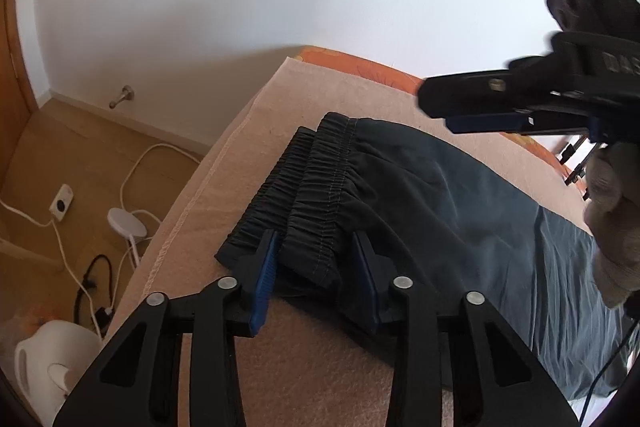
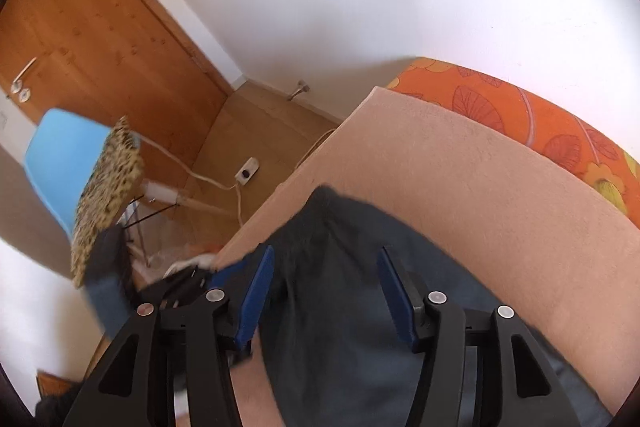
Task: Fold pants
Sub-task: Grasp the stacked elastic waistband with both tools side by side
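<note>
Dark pants [image 1: 420, 187] lie folded lengthwise on a peach towel [image 1: 248, 163], the elastic waistband [image 1: 304, 187] toward the towel's edge and the legs running to the right. My left gripper [image 1: 316, 255] is open, its blue pads either side of the waistband's near corner, just above it. My right gripper [image 2: 326, 267] is open above the pants [image 2: 340, 287], nothing between the pads. It also shows in the left wrist view [image 1: 500, 107], raised above the pants at the right.
The towel covers an orange floral bedspread [image 2: 520, 107]. The wooden floor [image 1: 80, 155] to the left holds white cables, a socket strip [image 1: 62, 207] and a white kettle [image 1: 48, 359]. A blue chair [image 2: 60, 159] and a wooden door [image 2: 100, 47] stand beyond.
</note>
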Tool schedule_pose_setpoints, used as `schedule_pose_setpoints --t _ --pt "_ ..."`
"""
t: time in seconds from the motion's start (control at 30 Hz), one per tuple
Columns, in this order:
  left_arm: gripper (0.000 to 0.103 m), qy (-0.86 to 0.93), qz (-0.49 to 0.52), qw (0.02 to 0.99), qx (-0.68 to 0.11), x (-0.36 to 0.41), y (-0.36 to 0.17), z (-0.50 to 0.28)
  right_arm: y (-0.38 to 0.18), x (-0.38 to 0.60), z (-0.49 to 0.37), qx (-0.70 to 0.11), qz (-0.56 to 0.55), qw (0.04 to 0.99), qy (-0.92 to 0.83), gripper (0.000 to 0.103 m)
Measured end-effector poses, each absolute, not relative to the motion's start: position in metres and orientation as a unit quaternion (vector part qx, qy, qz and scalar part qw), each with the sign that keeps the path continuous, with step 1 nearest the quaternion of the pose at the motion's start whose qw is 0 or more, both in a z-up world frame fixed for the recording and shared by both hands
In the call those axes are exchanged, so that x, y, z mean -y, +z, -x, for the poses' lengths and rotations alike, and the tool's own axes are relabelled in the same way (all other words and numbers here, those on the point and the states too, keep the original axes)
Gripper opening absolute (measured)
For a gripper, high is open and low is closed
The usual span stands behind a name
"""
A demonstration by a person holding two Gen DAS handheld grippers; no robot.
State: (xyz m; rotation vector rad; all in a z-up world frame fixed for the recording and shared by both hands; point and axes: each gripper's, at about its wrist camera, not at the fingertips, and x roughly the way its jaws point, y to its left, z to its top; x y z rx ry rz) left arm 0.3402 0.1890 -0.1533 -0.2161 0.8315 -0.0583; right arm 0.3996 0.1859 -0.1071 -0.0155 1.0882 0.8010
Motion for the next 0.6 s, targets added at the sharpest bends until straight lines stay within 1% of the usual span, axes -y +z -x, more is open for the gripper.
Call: schedule_pose_setpoints --t 0.17,0.2,0.27,0.3,0.33,0.37,0.4,0.43,0.57,0.6 --pt "0.020 -0.040 0.120 0.909 -0.397 -0.195 -0.155 -0.340 -0.126 -0.220 -0.423 -0.504 0.058 0.781 0.365 0.059" --pt "0.015 -0.040 0.122 0.909 -0.397 -0.195 -0.155 -0.340 -0.129 -0.223 -0.426 -0.504 0.068 0.778 0.370 0.059" --pt "0.014 -0.042 0.132 0.908 -0.396 -0.199 -0.155 -0.340 -0.134 -0.232 -0.427 -0.502 0.085 0.773 0.378 0.057" --pt "0.014 -0.043 0.134 0.908 -0.395 -0.200 -0.155 -0.340 -0.135 -0.235 -0.426 -0.502 0.089 0.770 0.383 0.052" --pt "0.013 -0.042 0.132 0.909 -0.394 -0.200 -0.154 -0.339 -0.137 -0.238 -0.426 -0.502 0.092 0.767 0.389 0.030" --pt "0.012 -0.040 0.127 0.911 -0.391 -0.201 -0.153 -0.338 -0.137 -0.241 -0.424 -0.498 0.100 0.767 0.391 0.019" --pt "0.011 -0.036 0.122 0.912 -0.389 -0.203 -0.151 -0.336 -0.136 -0.244 -0.420 -0.489 0.108 0.770 0.396 0.017" --pt "0.010 -0.033 0.121 0.914 -0.386 -0.206 -0.149 -0.334 -0.139 -0.249 -0.420 -0.485 0.113 0.770 0.400 0.008" --pt "0.011 -0.034 0.136 0.910 -0.391 -0.220 -0.148 -0.335 -0.136 -0.254 -0.421 -0.470 0.112 0.781 0.397 0.005" --pt "0.016 -0.037 0.147 0.905 -0.398 -0.224 -0.148 -0.336 -0.138 -0.255 -0.422 -0.474 0.111 0.780 0.393 0.005"
